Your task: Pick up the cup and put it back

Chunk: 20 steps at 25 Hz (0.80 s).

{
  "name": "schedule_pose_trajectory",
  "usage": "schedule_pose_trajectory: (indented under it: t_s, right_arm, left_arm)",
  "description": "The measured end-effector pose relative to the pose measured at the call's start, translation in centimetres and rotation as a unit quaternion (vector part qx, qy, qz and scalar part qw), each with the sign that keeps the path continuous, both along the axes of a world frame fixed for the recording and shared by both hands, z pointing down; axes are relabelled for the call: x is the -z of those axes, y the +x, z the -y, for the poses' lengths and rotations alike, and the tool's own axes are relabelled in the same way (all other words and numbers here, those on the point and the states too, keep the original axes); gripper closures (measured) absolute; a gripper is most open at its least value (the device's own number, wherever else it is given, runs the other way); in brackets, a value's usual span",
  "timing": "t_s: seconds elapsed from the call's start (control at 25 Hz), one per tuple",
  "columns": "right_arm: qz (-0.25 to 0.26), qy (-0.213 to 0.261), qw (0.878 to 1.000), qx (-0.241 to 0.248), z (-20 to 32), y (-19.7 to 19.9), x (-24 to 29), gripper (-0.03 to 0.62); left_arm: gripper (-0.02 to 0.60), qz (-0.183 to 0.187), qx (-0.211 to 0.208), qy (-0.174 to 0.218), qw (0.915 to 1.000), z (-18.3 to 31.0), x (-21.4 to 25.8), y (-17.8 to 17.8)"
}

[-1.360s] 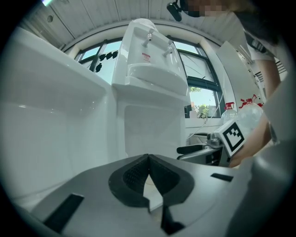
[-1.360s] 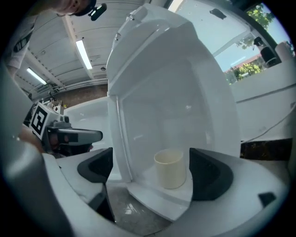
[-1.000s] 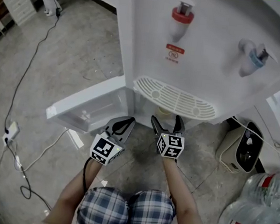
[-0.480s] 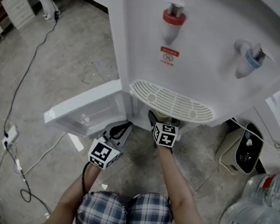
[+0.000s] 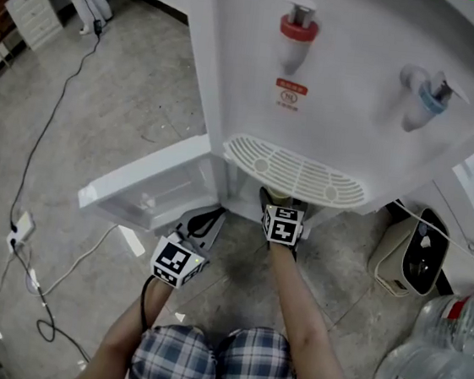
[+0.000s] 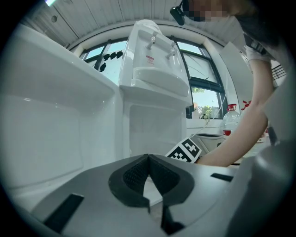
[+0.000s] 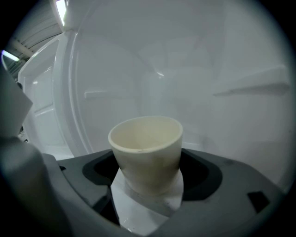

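The right tool (image 5: 283,207) reaches into the low compartment (image 7: 194,78) of a white water dispenser (image 5: 351,87), just under the drip tray (image 5: 294,170), so that in the head view its tips are partly hidden by the tray and only its marker cube (image 5: 282,226) is fully seen. In the right gripper view a cream-coloured cup (image 7: 147,148) stands upright between its two jaws, with the mouth up and nothing visible inside. The jaws have just been closing and they stand wide, about as wide as the cup itself; the dark pads (image 7: 99,170) lie against the two sides of the cup, as far as can be seen, because the body of the cup hides the inner edges of the pads. Below the narrower foot of the cup the white floor of the compartment shows between the jaws, and whether the foot rests on it cannot be told. The left tool (image 5: 214,217) is apart from the cup, to the left of the right tool, above the grey floor (image 5: 111,102) and near the lower edge of the compartment door (image 5: 148,183), which stands open. In the left gripper view its jaws are together at the tips and nothing is between them. It points towards the open compartment, and the marker cube of the right tool is seen past its jaws.
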State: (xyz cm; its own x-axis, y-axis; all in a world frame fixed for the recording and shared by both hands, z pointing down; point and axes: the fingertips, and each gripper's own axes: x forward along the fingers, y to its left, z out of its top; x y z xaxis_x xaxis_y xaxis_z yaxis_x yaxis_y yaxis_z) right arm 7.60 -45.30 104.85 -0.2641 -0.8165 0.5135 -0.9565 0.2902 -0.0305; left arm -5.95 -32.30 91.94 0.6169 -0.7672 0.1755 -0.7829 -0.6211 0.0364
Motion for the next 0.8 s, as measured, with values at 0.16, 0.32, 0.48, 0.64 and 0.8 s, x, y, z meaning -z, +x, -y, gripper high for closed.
schedule_pose_trajectory:
  t_s: [0.16,0.32,0.48,0.64,0.8]
  right_arm:
    - [0.006,0.010,1.000,0.003,-0.5,-0.1,0.7,0.175]
    - [0.020,0.026,0.999,0.030,-1.9,-1.1,2.6,0.175]
    - [0.041,0.044,0.996,0.066,-4.8,-1.9,4.8,0.175]
    - [0.055,0.056,0.992,0.095,-8.3,-1.5,7.0,0.175]
    - [0.050,0.075,0.988,0.124,-11.7,-0.6,10.0,0.175]
  left_arm:
    - [0.557,-0.003,-0.002,0.003,1.0000,-0.2,0.3,0.1]
    - [0.557,-0.006,0.001,0.004,1.0000,-0.2,0.7,0.1]
    - [0.557,0.000,0.002,0.007,1.0000,-0.2,0.6,0.4]
    - [0.557,-0.004,0.000,0.008,1.0000,-0.1,1.0,1.2]
    - [0.557,-0.004,-0.004,0.014,0.9999,0.0,1.3,2.3]
